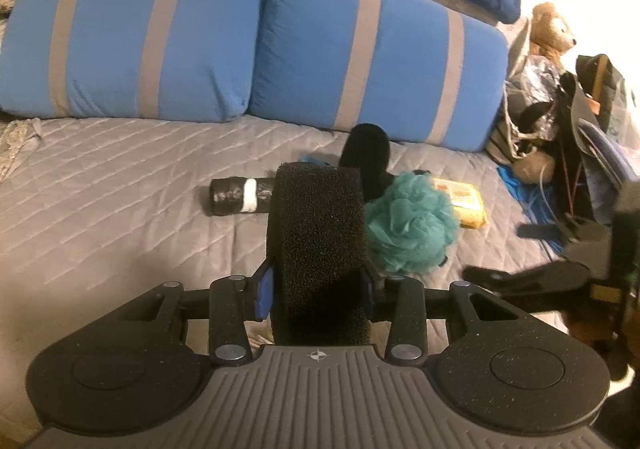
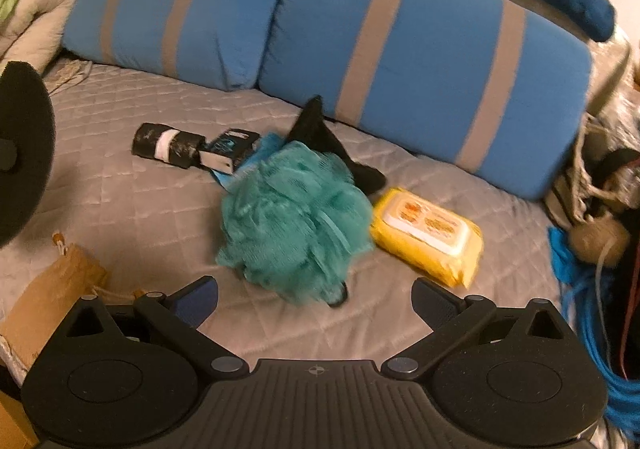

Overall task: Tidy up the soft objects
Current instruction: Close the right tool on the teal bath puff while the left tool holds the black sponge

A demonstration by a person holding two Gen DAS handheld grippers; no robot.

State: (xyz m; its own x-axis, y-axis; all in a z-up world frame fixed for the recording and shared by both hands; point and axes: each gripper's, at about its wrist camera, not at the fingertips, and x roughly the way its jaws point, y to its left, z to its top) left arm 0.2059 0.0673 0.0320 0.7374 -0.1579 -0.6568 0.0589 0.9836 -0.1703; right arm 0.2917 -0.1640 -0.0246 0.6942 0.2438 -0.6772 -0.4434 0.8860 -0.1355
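My left gripper (image 1: 318,281) is shut on a black foam sponge (image 1: 320,233), its blue pads pressing on both sides; the sponge also shows at the left edge of the right wrist view (image 2: 24,145). A teal mesh loofah (image 2: 292,217) lies on the grey quilt (image 2: 140,209), just beyond my right gripper (image 2: 316,291), which stands wide open with nothing between its fingers. Around the loofah lie a yellow wipes pack (image 2: 428,233), a black cloth (image 2: 320,133), a small black box (image 2: 228,149) and a black roll with a white band (image 2: 166,145).
Two blue pillows with grey stripes (image 1: 132,41) (image 1: 380,57) lean along the head of the bed. A tan drawstring pouch (image 2: 52,289) lies near left. Bags, blue cords and a teddy bear (image 1: 552,29) crowd the bed's right edge.
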